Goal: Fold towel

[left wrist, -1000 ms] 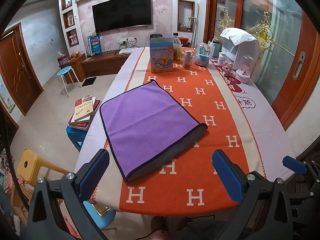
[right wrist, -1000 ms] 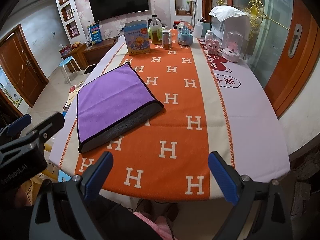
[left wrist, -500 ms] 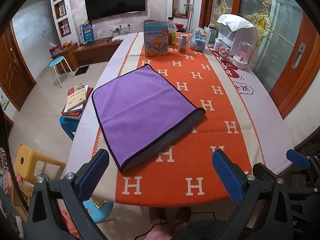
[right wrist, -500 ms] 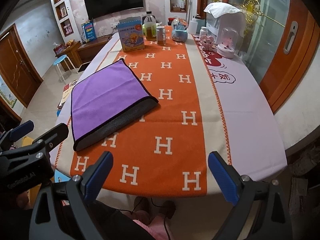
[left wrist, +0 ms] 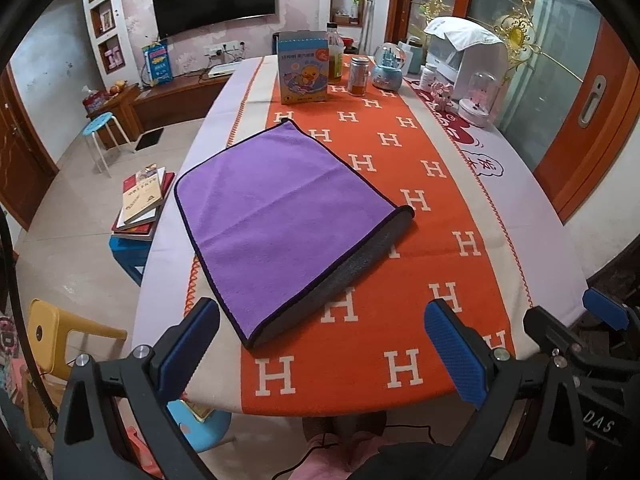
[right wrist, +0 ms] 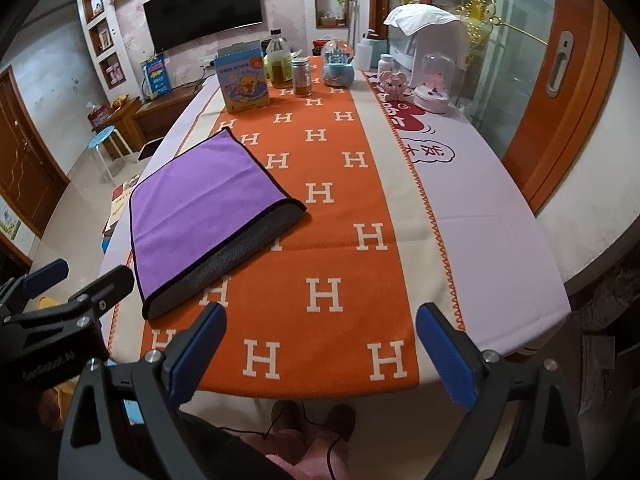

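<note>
A: How are the fingers of the left gripper (left wrist: 320, 344) held?

B: They are spread wide apart, and nothing is held between the blue pads (left wrist: 456, 354). The right gripper (right wrist: 318, 350) is spread wide too, and nothing is gripped there either. Both are held up above the near edge of the table, well back from the cloth.

A: Where is the thing to be folded?

B: The soft purple towel with a grey underside (left wrist: 280, 208) is laid flat on the orange table runner with white H letters (left wrist: 400, 264). It is set a bit crooked, towards the left side of the table. It looks folded over once already, because a strip of grey (left wrist: 348, 268) is seen sticking out under the near purple edge. This is only a guess from how it lies.

A: So which step is in hand?

B: No fold is being made right now. The towel is not touched by anything. It may be a pause between folds, or the job may be nearly finished. That cannot be told for sure.

A: What is called for next?

B: If another fold is wanted, the two near corners must be reached, pinched, lifted and carried across to the far edge. Care is needed so that both layers are caught together.

A: What else is seen?

B: A blue box with a yellow duck picture (left wrist: 302, 68) is stood at the far end, with bottles and jars beside it.
</note>
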`<state>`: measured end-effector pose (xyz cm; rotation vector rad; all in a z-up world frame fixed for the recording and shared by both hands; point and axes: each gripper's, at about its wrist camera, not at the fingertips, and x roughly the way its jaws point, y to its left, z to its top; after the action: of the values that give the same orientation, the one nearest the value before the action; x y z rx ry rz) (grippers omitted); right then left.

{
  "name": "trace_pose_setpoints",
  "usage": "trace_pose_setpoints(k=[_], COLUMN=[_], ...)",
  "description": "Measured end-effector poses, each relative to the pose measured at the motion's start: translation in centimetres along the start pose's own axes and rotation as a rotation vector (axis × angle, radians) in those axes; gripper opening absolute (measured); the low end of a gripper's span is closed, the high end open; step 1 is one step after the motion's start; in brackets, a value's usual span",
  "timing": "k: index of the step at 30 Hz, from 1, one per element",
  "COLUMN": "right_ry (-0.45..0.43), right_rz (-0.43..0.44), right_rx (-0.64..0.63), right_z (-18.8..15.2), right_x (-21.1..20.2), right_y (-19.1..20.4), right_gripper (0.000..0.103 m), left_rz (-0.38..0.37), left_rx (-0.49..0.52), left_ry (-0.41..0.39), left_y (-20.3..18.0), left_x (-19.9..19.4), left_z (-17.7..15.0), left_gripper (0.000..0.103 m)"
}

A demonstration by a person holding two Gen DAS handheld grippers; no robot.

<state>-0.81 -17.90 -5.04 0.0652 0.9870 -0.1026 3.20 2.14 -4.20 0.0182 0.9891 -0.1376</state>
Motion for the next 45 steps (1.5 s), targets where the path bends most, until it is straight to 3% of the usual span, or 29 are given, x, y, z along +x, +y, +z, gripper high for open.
trace_pose_setpoints(k=[3,8,17,26,31,39,45], right_ry=[-0.006,-0.025,-0.060,-0.058,-0.059,-0.049,0.005], right_rz=[-0.008,-0.015,0.013,0.110,0.210,0.331,0.400], right_rx=[0.001,-0.030,-0.199,-0.429,-0.544,-0.722,-0.809], right_z=[0.0,0.4,3.2,7.4,9.2,9.7,9.4], right_x=[0.4,0.9,3.5,8.3,11.6,16.6,20.0], right_y=[0.3,0.8,1.5,1.8,1.7,2.8,3.7], right_gripper=[0.096,0.096,0.096,0.095,0.093,0.091,0.086], left_rz=[-0.033,-0.026,-0.023,-0.026,0.018,0.094,0.101], left_rx=[-0.006,-0.024,-0.110,-0.200,-0.227,-0.262,-0.312], left_ry=[0.011,0.058,0.084,0.065,0.063,0.101,0.115], left_y=[0.8,2.0,4.3,5.0,4.9,5.3,6.4], left_x=[0.6,1.8,4.0,5.4,6.5,9.5,11.8], left_z=[-0.1,-0.2,-0.1,0.4,0.1,-1.2,-2.4], left_gripper=[0.102,0.102,0.099,0.099,0.099,0.099,0.099])
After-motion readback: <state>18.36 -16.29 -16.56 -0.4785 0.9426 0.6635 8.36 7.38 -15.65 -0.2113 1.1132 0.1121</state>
